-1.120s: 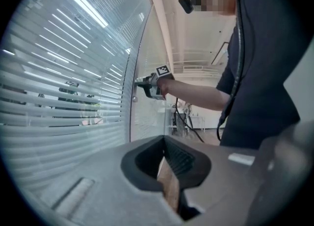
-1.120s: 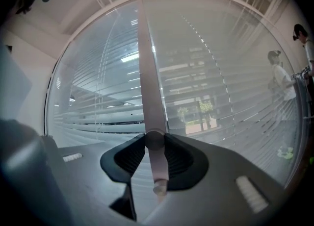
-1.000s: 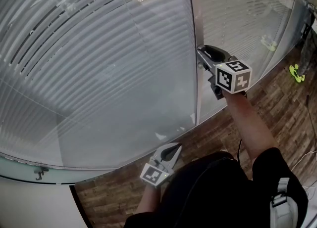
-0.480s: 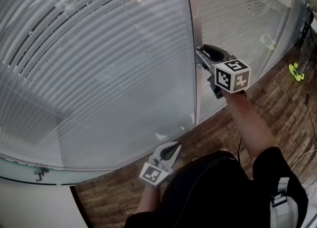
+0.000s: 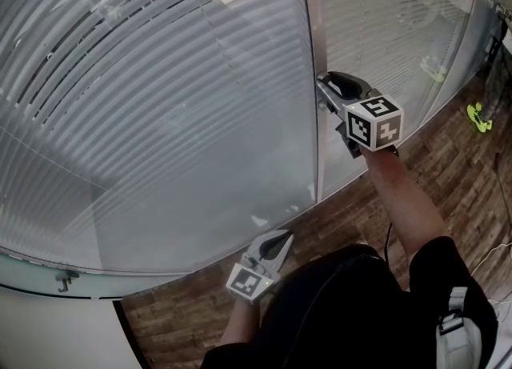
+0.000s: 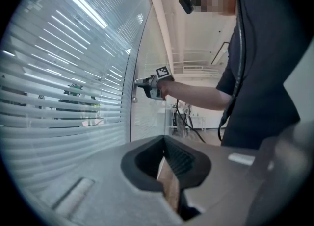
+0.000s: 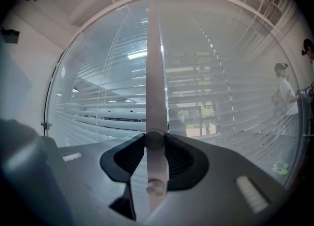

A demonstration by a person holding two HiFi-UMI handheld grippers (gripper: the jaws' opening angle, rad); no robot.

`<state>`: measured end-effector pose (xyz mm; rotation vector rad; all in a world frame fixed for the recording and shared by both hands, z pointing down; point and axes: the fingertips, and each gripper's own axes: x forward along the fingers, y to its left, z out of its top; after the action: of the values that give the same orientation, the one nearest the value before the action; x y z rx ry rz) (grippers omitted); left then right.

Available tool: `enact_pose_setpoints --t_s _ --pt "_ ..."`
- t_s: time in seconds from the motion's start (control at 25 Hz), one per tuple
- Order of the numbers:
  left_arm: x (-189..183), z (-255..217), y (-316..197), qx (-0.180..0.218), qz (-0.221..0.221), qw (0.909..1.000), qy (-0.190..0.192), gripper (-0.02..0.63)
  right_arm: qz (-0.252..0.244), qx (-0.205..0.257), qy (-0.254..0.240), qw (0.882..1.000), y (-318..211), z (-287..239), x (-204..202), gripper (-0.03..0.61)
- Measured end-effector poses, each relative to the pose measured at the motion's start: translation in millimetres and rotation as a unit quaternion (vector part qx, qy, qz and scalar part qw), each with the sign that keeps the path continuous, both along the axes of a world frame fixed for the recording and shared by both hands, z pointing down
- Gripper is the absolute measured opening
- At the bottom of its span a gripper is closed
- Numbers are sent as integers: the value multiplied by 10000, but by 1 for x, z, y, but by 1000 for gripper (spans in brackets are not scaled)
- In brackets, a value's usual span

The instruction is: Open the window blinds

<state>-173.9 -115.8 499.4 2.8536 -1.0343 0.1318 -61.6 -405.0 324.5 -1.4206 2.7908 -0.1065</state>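
While the right tool [image 5: 323, 90] clamps the knob [image 7: 154, 139] on the frame post [image 5: 311, 31], blinds [image 5: 160, 111] spread at 9 o'clock (3 too). Left tool [image 5: 278, 241]: jaws together, holding nothing.

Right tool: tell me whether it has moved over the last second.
No. The right tool stays at the same spot on the vertical window frame, jaws closed on the round knob.
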Motion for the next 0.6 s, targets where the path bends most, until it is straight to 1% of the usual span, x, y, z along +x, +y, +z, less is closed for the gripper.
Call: enact_pose_setpoints --t_s 0.16,0.24,0.32,0.4,0.48,0.52,0.56,0.6 --pt "-1 1 0 1 -6 10000 -7 5 -22 184 243 9995 1 -4 0 163" --pt "1 1 -1 29 22 10000 -23 5 -72 236 399 9989 3 -3 -1 193" --pt "3 1 -1 28 44 10000 -16 5 -72 358 690 9969 4 -1 0 213" --pt "3 0 -2 17 55 10000 -1 5 -11 583 1144 9917 6 -1 1 224" --pt "3 0 -3 29 77 10000 -4 5 51 897 1795 9797 8 -3 0 236" --pt "4 0 -3 35 86 10000 -4 5 63 1089 2194 9695 11 -5 -3 238" --pt "4 0 -4 33 91 10000 -3 4 70 1303 2646 9555 14 -7 -5 239" --pt "4 0 -4 32 94 10000 -5 5 85 1533 3131 9372 16 -9 -8 239"
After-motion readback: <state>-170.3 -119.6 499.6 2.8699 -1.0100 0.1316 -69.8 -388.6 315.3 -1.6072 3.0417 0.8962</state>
